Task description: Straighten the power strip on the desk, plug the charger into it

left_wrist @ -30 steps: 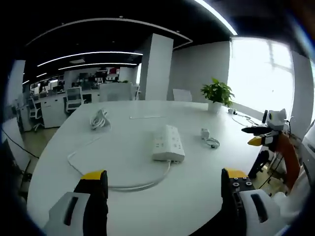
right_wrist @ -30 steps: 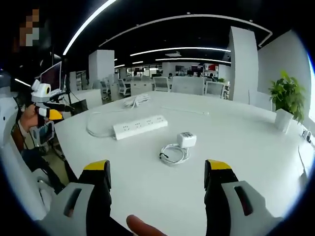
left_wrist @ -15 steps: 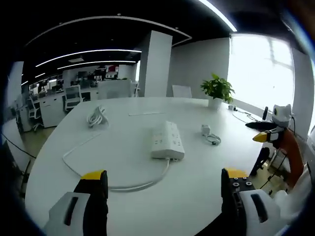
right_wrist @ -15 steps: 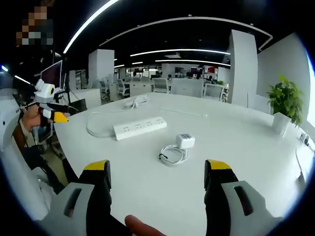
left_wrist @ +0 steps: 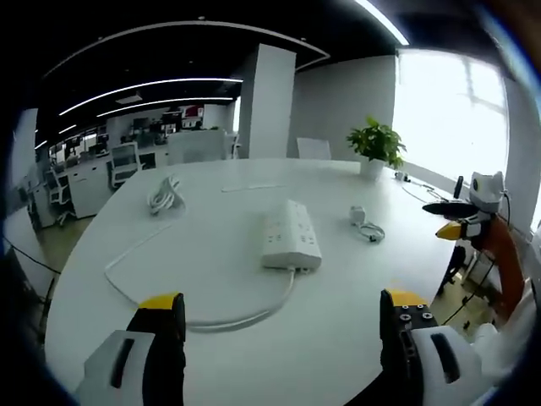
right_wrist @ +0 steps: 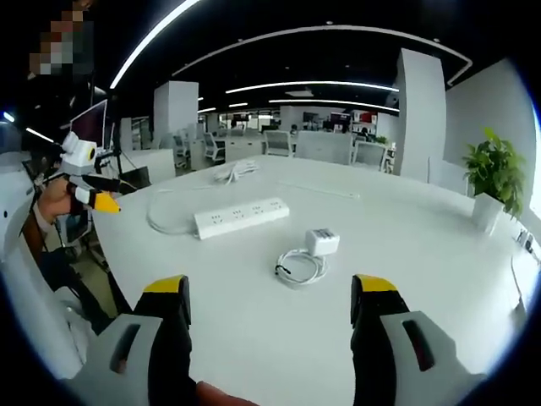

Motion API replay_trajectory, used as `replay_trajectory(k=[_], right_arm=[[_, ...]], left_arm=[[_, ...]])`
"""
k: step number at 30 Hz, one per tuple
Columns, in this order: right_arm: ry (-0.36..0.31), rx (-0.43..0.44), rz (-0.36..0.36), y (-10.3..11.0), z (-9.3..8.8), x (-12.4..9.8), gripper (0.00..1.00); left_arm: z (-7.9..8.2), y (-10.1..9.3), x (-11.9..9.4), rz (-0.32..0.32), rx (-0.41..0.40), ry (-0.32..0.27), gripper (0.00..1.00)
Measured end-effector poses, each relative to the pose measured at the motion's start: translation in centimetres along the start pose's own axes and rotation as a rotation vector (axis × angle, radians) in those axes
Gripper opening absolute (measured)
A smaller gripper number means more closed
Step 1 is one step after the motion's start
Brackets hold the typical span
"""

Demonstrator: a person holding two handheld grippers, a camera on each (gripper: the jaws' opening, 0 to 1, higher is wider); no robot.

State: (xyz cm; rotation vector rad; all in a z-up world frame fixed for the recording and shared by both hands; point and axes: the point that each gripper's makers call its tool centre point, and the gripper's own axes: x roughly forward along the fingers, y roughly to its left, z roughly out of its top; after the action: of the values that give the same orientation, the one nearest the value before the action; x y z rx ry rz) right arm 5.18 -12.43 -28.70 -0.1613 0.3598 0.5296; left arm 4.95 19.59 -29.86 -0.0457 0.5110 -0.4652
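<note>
Both grippers—left gripper [left_wrist: 281, 317], right gripper [right_wrist: 269, 304]—hover agape above desk [right_wrist: 439, 254].

A power strip [right_wrist: 241, 217] lies on a round desk [right_wrist: 439, 254], its cord [left_wrist: 152, 288] looping toward the near edge. A charger [right_wrist: 322, 241] with its coiled cable [right_wrist: 300, 266] sits just beside the strip. A potted plant [left_wrist: 376, 148] stands at the desk's far edge.
</note>
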Motion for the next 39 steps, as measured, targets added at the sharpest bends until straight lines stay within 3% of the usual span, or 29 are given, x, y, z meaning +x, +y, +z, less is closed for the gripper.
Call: replay_trajectory(k=[18,24,39], right_arm=[[-0.004,0.008,0.0,-0.2,-0.1,0.0,0.76],[0.012,0.012,0.003,0.0,-0.8,0.0,0.76],[0.005,0.024,0.005,-0.2,-0.8,0.2,0.76]], left_arm=[[0.8,-0.5,0.6,0.001,0.013,0.009,0.96],[0.4,-0.5,1.3,-0.006,0.004,0.026,0.96],[3.2,-3.0,4.1,-0.066,0.083,0.01,0.96]])
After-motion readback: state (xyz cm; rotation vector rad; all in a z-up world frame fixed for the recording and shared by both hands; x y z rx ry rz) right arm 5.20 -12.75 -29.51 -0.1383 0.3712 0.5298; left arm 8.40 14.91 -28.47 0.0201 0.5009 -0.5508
